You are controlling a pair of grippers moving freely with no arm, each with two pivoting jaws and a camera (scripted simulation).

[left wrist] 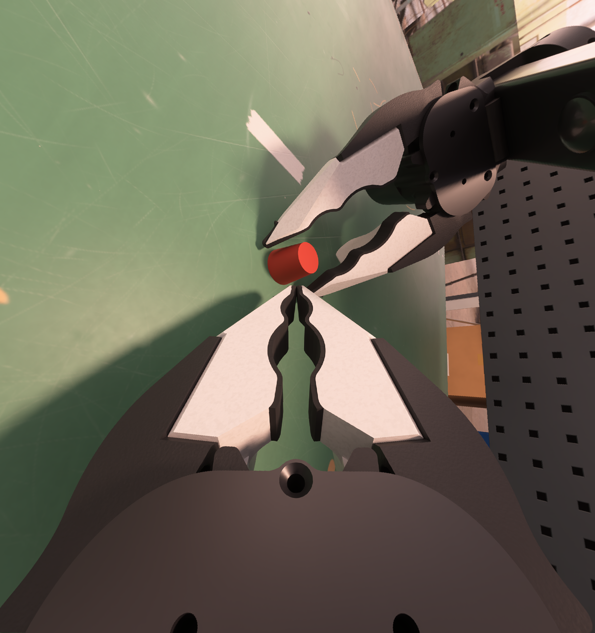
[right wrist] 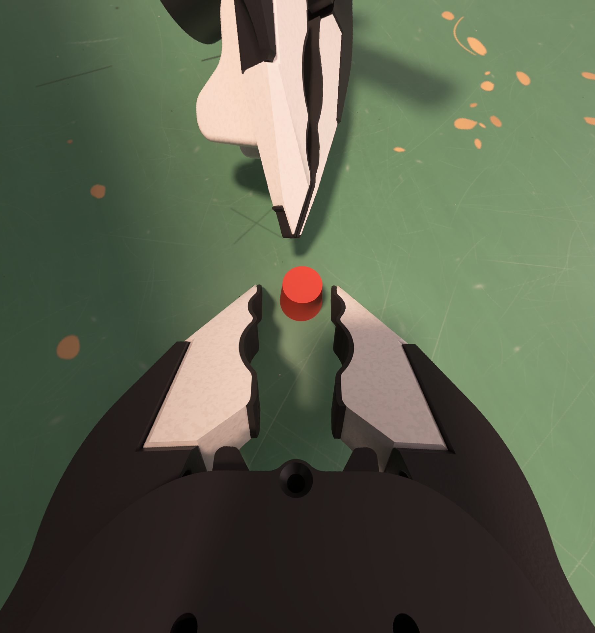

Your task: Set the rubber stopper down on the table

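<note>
The red rubber stopper [right wrist: 301,293] stands on the green table [right wrist: 460,274], wide face up, touched by neither gripper. My right gripper [right wrist: 296,287] is open, with one fingertip on each side of the stopper and a gap on both sides. My left gripper [left wrist: 296,290] is shut and empty, its tips just short of the stopper [left wrist: 291,263]. In the right wrist view the left gripper [right wrist: 291,234] points at the stopper from the far side. In the left wrist view the right gripper [left wrist: 289,265] straddles the stopper from the upper right.
A strip of white tape [left wrist: 275,145] lies on the table beyond the stopper. A dark perforated panel [left wrist: 546,342] and an orange box [left wrist: 465,359] stand past the table edge. Orange paint spots [right wrist: 476,44] mark the scratched surface.
</note>
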